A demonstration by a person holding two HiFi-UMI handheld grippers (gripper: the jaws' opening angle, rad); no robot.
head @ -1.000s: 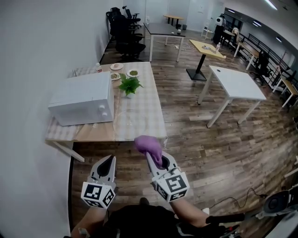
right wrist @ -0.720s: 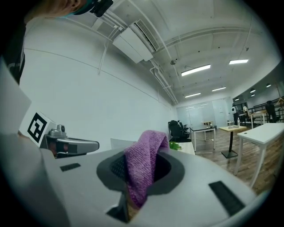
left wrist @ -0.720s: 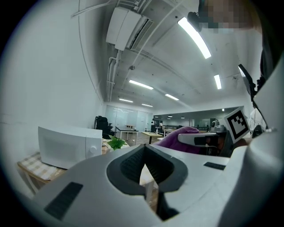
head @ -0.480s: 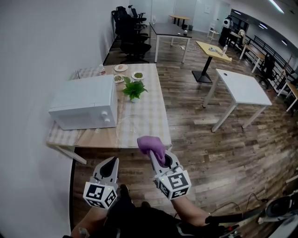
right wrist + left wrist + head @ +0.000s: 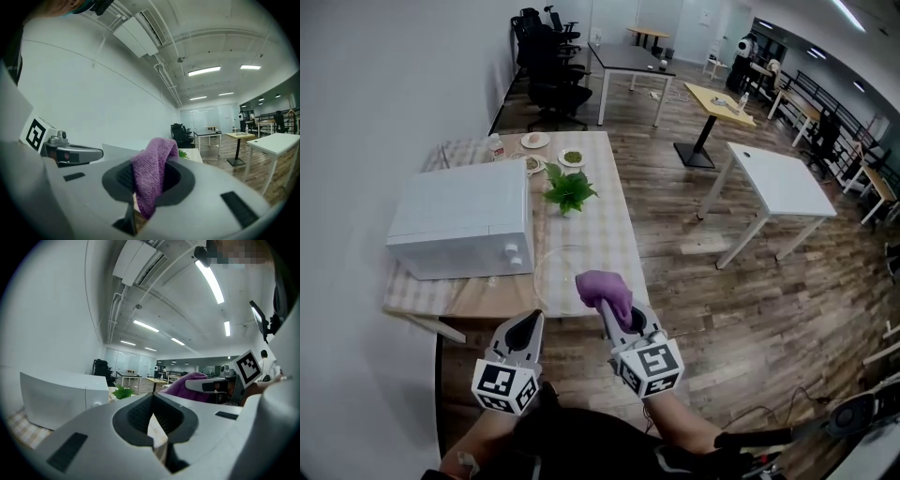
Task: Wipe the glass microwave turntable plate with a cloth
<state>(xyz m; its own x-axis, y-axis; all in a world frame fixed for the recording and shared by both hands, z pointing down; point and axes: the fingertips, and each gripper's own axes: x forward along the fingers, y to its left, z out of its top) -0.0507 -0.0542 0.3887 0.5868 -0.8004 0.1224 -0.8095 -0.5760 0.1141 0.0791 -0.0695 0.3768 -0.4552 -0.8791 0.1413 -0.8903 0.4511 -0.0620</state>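
Closed in on the table (image 5: 614, 230) over the last second. Both grippers were out over the floor, now they're at its near edge.

Right gripper (image 5: 617, 323): jaws pinching the purple cloth (image 5: 604, 291), which bunches out over the tips. From the head view the cloth now overlaps the near rim of the glass plate (image 5: 558, 270). Can't tell if it touches; I'd guess it's still above.

Left gripper (image 5: 530, 324): jaws pressed together, nothing in them, level with the right one, at the table's near edge.

The plate lies flat by the table's near edge, just beside the microwave (image 5: 459, 220) at its front right corner. It hasn't shifted on the table.

Wiping hasn't begun. Next is lowering the cloth onto the glass, and the left could steady the rim.
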